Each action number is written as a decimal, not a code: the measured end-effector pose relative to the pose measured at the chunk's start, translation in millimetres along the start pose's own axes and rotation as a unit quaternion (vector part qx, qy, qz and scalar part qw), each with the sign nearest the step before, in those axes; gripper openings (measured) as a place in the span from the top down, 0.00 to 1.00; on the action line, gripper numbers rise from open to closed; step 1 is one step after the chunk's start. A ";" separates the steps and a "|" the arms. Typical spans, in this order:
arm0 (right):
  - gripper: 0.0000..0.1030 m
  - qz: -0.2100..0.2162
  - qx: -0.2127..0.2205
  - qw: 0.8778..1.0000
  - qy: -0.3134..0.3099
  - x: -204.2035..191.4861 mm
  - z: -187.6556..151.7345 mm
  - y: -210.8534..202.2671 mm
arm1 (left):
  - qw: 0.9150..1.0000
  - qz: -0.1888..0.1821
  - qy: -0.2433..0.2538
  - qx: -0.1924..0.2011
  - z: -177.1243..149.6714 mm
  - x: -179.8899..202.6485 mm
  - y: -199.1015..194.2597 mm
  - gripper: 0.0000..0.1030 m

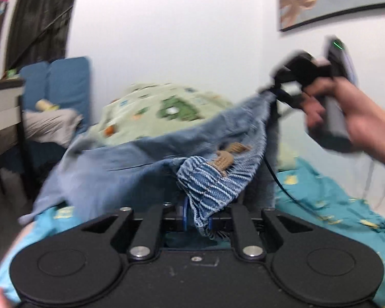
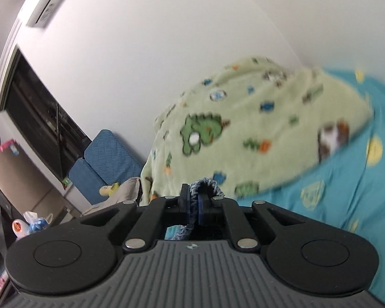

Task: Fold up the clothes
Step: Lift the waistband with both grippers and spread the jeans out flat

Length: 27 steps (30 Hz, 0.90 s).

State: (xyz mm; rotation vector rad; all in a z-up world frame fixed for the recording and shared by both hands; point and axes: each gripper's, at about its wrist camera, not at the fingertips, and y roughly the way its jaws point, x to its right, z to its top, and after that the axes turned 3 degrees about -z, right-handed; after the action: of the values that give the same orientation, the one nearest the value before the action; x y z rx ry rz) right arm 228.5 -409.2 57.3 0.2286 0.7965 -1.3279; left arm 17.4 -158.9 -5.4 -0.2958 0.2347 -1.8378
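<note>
Denim, light blue and faded, makes up the jeans [image 1: 110, 159], seen in the left wrist view hanging slack in the air above the teal bedsheet [image 1: 333, 205], with the inside of the waistband turned out to show a striped weave and a tan patch. At lower centre the left gripper [image 1: 196, 218] is clamped on a bunched fold of that waistband. The held top edge, the garment's long line here, runs from this fold up and to the right, ending at the right gripper [image 1: 274, 93], which is pinched on the far corner and carried by the person's right hand [image 1: 356, 123]. Motion blur softens the cloth, and the patch carries nothing legible. In the right wrist view the fingers are closed on a small roll of blue denim [image 2: 205, 187]. Beyond lies a pale green blanket [image 2: 256, 128] printed with cartoon animals, heaped on the sheet by the white wall [image 2: 166, 51].
</note>
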 end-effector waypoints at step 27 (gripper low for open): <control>0.84 -0.200 -0.055 0.976 -0.058 264.0 55.2 109.0 | 0.984 -0.137 0.019 -0.114 -49.9 145.5 233.7 0.71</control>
State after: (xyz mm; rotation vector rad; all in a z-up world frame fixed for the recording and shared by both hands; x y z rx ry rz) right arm 357.4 -616.6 -100.6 -0.1046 0.8409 -1.6524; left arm 174.7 -363.6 -113.2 -0.4712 0.4514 -2.0929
